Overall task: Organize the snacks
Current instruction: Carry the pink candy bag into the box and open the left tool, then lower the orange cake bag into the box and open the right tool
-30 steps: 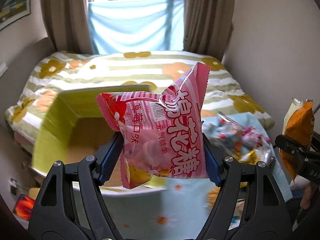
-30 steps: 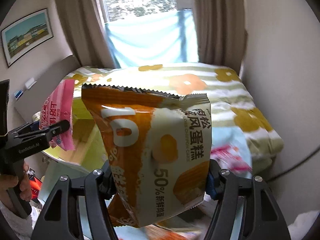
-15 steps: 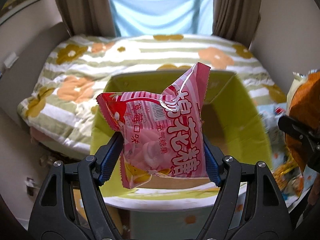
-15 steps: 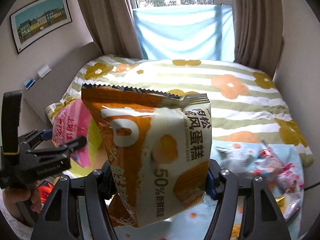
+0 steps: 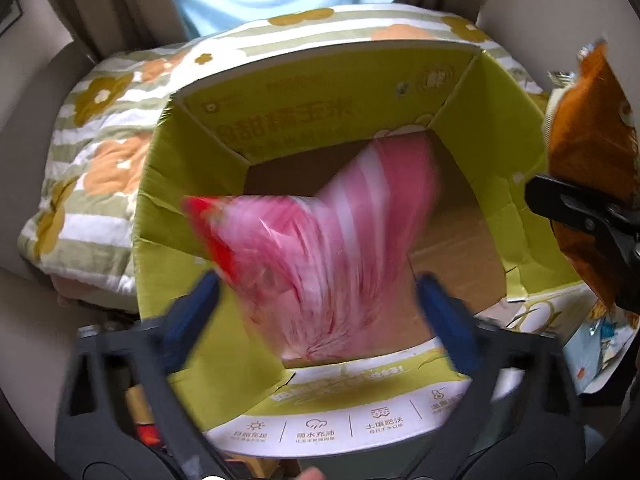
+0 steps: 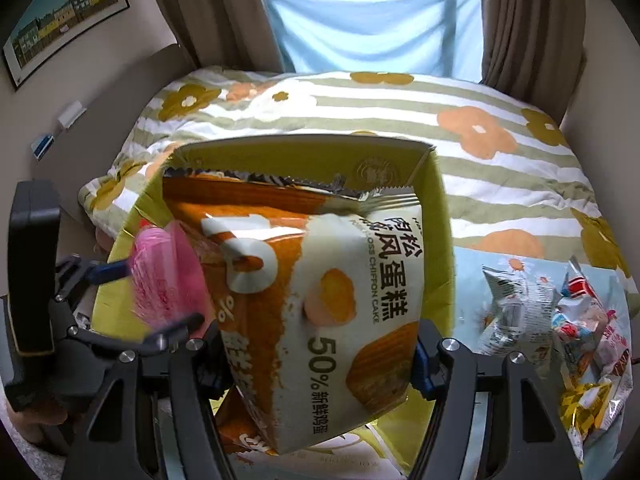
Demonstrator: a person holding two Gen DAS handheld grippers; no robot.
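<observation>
While the drop runs: the left hand-held gripper (image 5: 316, 304) hangs over the open green box (image 5: 460, 92), jaws just sprung wide, blue pads clear of the pink marshmallow bag (image 5: 320, 240).
Pink bag: loose and blurred, between the spread fingers, falling toward the brown box floor; nothing grasps it.
Right hand-held gripper (image 6: 320, 356): clenched on the orange chiffon cake packet (image 6: 316, 280), which stands upright, long axis toward 12 o'clock.
Key relation: from the right gripper the box mouth lies ahead and below, at about 12 o'clock, directly behind the packet; in the left view that packet waits at 3 o'clock, just outside the box's right wall.
Nearer hand: the right, judged next to release, after a short move toward 9 o'clock.
Remaining snacks: a heap (image 6: 560, 320) on the light blue cloth at 4 o'clock of the right view, beside the box.
Box setting: near the flowered bed (image 6: 400, 120).
</observation>
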